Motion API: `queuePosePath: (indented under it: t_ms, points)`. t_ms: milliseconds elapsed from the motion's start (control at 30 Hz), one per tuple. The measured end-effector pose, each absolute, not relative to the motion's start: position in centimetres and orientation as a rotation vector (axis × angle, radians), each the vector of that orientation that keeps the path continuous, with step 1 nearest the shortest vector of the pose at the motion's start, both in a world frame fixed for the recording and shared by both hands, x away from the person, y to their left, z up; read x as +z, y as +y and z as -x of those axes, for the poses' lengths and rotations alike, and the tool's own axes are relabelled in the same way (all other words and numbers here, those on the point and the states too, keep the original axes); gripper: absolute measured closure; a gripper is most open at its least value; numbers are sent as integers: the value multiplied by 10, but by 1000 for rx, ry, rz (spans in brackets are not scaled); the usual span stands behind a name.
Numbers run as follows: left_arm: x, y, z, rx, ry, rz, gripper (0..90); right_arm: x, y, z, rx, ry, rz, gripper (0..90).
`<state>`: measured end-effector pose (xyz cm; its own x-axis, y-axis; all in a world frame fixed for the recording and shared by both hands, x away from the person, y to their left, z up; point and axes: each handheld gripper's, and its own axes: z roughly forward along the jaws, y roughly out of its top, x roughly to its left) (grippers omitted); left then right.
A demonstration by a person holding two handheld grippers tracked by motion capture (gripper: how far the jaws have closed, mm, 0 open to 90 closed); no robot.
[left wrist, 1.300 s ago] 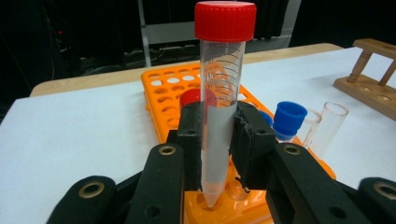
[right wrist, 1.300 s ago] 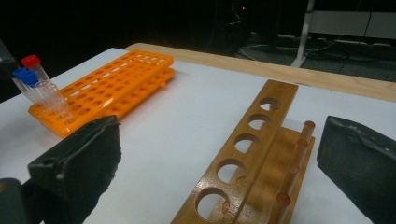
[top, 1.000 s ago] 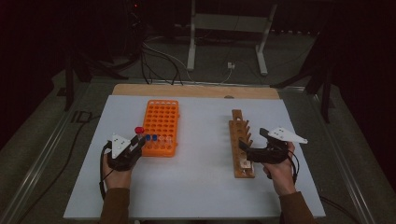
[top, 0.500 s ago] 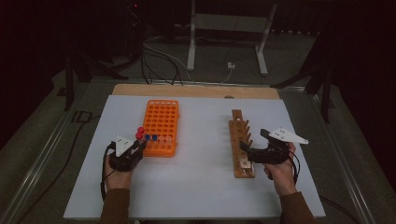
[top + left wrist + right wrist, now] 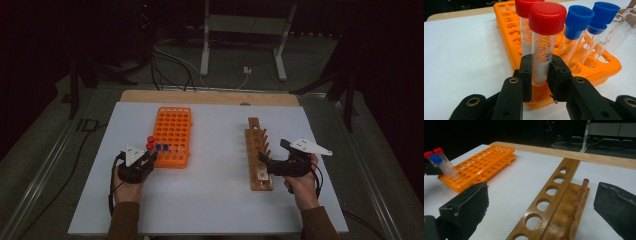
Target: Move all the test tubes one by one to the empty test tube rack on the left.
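Observation:
An orange tube rack (image 5: 172, 135) lies left of the table's middle. At its near end stand two red-capped tubes, two blue-capped tubes (image 5: 576, 27) and uncapped clear tubes (image 5: 616, 32). My left gripper (image 5: 149, 158) (image 5: 541, 68) is shut on the nearer red-capped tube (image 5: 544, 47) at the rack's near left corner. The tube stands upright and its bottom end is hidden behind the jaws. My right gripper (image 5: 265, 164) (image 5: 541, 205) stands open at the near end of a wooden rack (image 5: 257, 150) (image 5: 551, 192), one jaw on each side of it and neither pressing on it.
The wooden rack has a row of round holes and a row of pegs (image 5: 581, 190) along its right side. The white table top (image 5: 215, 200) lies bare between the two racks. A wooden strip (image 5: 210, 97) runs along the far edge, with cables and a metal stand on the floor beyond.
The left gripper has edged slightly toward the orange rack's corner, still holding the red-capped tube. The right gripper has not moved.

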<state>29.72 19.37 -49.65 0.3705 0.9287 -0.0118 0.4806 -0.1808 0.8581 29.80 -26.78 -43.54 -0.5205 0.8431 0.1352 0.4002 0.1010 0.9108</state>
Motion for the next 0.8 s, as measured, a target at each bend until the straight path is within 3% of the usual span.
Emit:
queuePosePath:
  t_ms: [333, 700, 800]
  points:
    - [-497, 193, -298, 672, 1251, -1807, 744, -440, -272, -294, 1411, 1949, -1229, 2]
    - [-477, 207, -283, 612, 1263, -1717, 456, -442, -279, -291, 1438, 1917, -1232, 2]
    - [-469, 210, -277, 619, 1239, -1669, 331, -442, -280, -290, 1445, 1910, -1225, 2]
